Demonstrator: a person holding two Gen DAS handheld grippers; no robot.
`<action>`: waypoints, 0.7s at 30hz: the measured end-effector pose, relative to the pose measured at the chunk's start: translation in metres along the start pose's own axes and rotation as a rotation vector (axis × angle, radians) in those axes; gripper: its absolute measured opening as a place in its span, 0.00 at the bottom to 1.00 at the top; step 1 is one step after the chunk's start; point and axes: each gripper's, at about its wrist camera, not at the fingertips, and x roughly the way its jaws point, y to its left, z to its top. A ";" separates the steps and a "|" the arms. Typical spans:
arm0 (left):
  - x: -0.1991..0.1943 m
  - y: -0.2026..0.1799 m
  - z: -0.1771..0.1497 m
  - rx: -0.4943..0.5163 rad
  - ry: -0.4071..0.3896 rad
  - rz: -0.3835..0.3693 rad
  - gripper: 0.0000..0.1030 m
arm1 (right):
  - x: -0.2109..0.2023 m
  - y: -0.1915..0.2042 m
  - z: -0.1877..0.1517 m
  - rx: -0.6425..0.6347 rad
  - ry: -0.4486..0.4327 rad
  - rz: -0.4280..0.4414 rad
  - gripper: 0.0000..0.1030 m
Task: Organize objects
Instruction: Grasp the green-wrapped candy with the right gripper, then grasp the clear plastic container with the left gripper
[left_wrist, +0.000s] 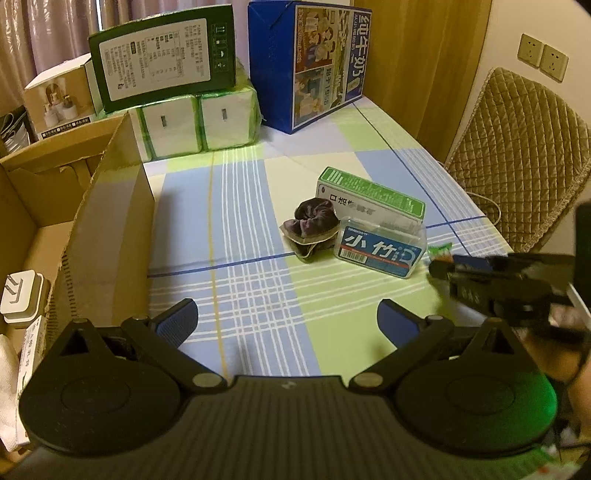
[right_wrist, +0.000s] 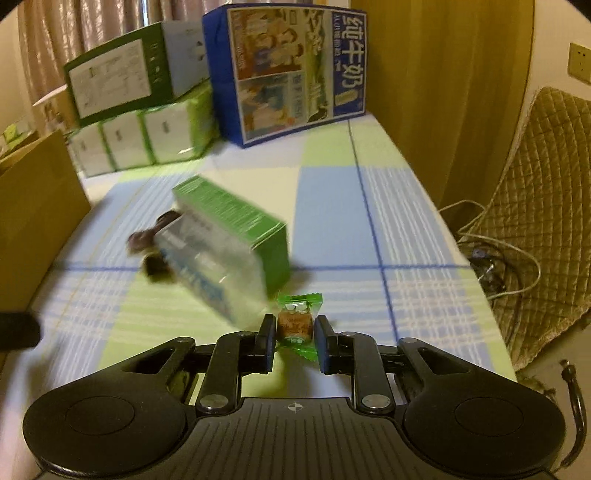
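Checked tablecloth (left_wrist: 258, 229) covering the table, pale curtain (left_wrist: 44, 33) hanging at back, quilted chair (left_wrist: 524, 147) standing beside a wooden panel (left_wrist: 424, 55), wall sockets (left_wrist: 541, 55) showing on cream wall.

Checked tablecloth (left_wrist: 258, 206) in pale blue, lime and white, with dark blue lines. Green-and-white box (left_wrist: 369, 195), clear tub (left_wrist: 378, 251) with a blue label, dark purple scrunchie (left_wrist: 314, 221). Candy (right_wrist: 297, 321) in green wrap, brown inside. Blue carton (left_wrist: 306, 62), brown cardboard box (left_wrist: 110, 221), black grippers with blue pads (left_wrist: 177, 321).
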 end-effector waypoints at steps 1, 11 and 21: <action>-0.002 -0.001 0.001 0.005 -0.002 0.000 0.99 | 0.002 0.000 0.002 -0.013 -0.013 0.008 0.19; -0.008 -0.014 0.007 0.051 -0.035 0.011 0.99 | -0.011 0.013 -0.011 -0.060 0.041 0.204 0.19; 0.030 -0.047 0.010 0.080 -0.058 -0.058 0.90 | -0.013 -0.022 -0.013 0.084 0.045 0.093 0.19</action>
